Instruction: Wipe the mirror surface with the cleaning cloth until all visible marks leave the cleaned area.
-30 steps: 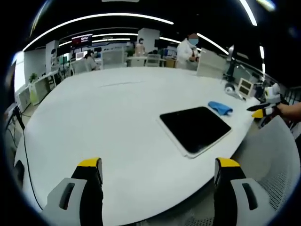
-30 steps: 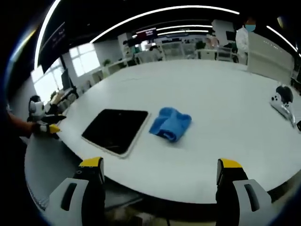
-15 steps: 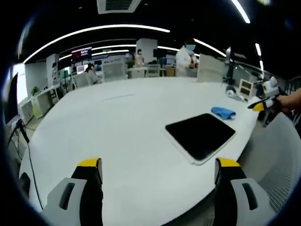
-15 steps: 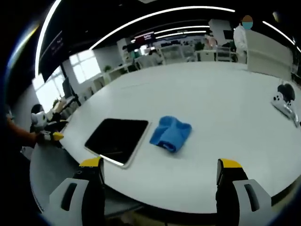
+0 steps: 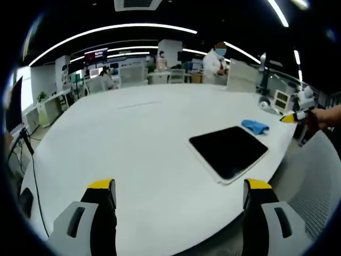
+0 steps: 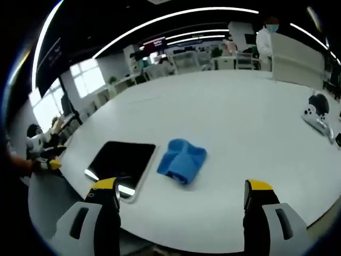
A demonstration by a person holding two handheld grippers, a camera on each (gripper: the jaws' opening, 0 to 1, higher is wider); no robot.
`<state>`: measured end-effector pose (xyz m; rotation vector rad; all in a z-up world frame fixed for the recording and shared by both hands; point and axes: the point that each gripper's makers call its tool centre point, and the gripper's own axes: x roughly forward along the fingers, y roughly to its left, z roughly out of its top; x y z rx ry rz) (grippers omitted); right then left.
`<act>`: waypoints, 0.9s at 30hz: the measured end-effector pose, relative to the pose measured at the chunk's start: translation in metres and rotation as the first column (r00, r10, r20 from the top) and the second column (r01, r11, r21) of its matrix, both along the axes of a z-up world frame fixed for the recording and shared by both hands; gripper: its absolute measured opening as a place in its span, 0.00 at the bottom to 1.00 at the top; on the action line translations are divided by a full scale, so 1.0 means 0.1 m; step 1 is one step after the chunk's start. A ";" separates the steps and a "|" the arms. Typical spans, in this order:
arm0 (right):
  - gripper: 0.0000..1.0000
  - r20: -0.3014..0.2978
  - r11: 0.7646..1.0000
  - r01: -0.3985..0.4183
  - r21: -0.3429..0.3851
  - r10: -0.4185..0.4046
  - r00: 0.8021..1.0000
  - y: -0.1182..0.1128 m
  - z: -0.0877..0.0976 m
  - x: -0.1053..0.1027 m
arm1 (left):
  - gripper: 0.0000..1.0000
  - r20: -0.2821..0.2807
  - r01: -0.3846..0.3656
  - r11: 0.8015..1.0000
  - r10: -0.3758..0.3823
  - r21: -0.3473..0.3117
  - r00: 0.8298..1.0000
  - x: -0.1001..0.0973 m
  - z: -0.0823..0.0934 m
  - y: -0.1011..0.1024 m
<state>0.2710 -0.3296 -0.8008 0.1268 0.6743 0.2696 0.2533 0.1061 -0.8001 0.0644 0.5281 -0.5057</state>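
Observation:
A dark rectangular mirror point(image 5: 229, 151) with a pale frame lies flat near the white table's edge; the right gripper view shows the mirror point(image 6: 118, 161) at lower left. A crumpled blue cleaning cloth point(image 6: 181, 160) rests on the table just beside it, and the cloth point(image 5: 256, 126) appears beyond the mirror in the left gripper view. My left gripper point(image 5: 176, 192) hangs open over the table, short of the mirror. My right gripper point(image 6: 178, 193) is open too, close to the cloth, holding nothing. The right gripper point(image 5: 293, 117) enters the left gripper view at far right, the left gripper point(image 6: 48, 162) the other view at left.
The large white table point(image 5: 133, 133) is round-edged. A white device point(image 6: 315, 114) lies at the table's right side. A white mesh chair point(image 5: 314, 186) stands by the mirror's edge. People and desks are far behind. A cable point(image 5: 32, 176) runs along the left edge.
The right gripper's camera has come closer to the cloth and mirror, which now sit lower and larger in its view. The left gripper view has barely shifted.

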 end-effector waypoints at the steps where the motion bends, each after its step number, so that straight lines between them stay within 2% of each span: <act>1: 0.97 -0.003 1.000 0.002 0.003 -0.002 1.000 0.00 0.02 0.01 | 0.99 0.001 0.013 1.000 -0.013 0.007 1.000 -0.01 -0.01 -0.01; 3: 0.97 -0.013 0.999 0.023 -0.024 -0.023 1.000 -0.05 0.10 0.04 | 0.99 -0.010 0.024 1.000 -0.023 0.016 1.000 -0.01 -0.05 0.02; 5: 0.95 -0.006 0.999 0.040 -0.017 -0.040 0.999 -0.06 0.21 0.07 | 0.99 -0.028 0.018 1.000 -0.017 0.022 0.999 -0.02 -0.07 0.02; 6: 0.95 -0.018 0.995 0.097 0.022 -0.096 0.995 -0.05 0.32 0.11 | 0.99 -0.025 0.026 0.999 -0.026 0.023 0.999 -0.03 -0.06 0.01; 9: 0.95 -0.025 0.997 0.076 -0.012 -0.076 0.997 -0.03 0.44 0.18 | 0.99 -0.037 0.048 0.999 -0.047 0.023 0.998 -0.06 -0.08 -0.02; 11: 0.95 -0.040 0.996 0.043 -0.078 -0.046 0.998 -0.04 0.52 0.24 | 0.99 -0.034 0.054 0.998 -0.054 0.026 0.998 -0.06 -0.07 -0.02; 13: 0.95 -0.054 0.997 0.039 -0.063 -0.043 0.998 -0.01 0.62 0.34 | 0.99 -0.037 0.053 0.999 -0.053 0.013 0.998 -0.06 -0.08 -0.02; 15: 0.97 -0.129 0.999 0.028 -0.044 -0.034 0.991 0.02 0.64 0.39 | 0.99 -0.038 0.044 0.999 -0.044 0.014 0.998 -0.05 -0.08 -0.01; 17: 0.98 -0.127 0.999 0.017 -0.036 -0.022 0.992 0.04 0.71 0.54 | 0.99 -0.032 0.030 1.000 -0.030 0.004 0.999 -0.04 -0.06 0.00; 18: 0.97 -0.143 0.999 0.009 -0.034 -0.014 0.990 0.06 0.72 0.59 | 0.99 -0.033 0.037 0.999 -0.037 0.006 0.999 -0.05 -0.07 0.00; 20: 0.93 -0.258 0.999 -0.010 -0.033 0.001 0.966 0.09 0.66 0.58 | 0.99 -0.032 0.036 0.999 -0.036 -0.001 0.999 -0.04 -0.06 0.00; 22: 0.94 -0.218 0.999 -0.015 -0.038 0.006 0.976 0.13 0.69 0.77 | 0.99 -0.041 0.035 0.999 -0.035 0.005 0.999 -0.04 -0.08 0.00; 25: 0.88 -0.250 0.997 0.000 -0.076 -0.019 0.968 0.11 0.59 0.90 | 0.99 -0.040 0.039 0.999 -0.039 0.001 0.998 -0.04 -0.08 -0.03; 27: 0.78 -0.272 0.996 0.028 -0.090 -0.052 0.961 0.09 0.48 0.95 | 0.99 -0.039 0.040 0.999 -0.040 0.002 0.998 -0.04 -0.08 -0.03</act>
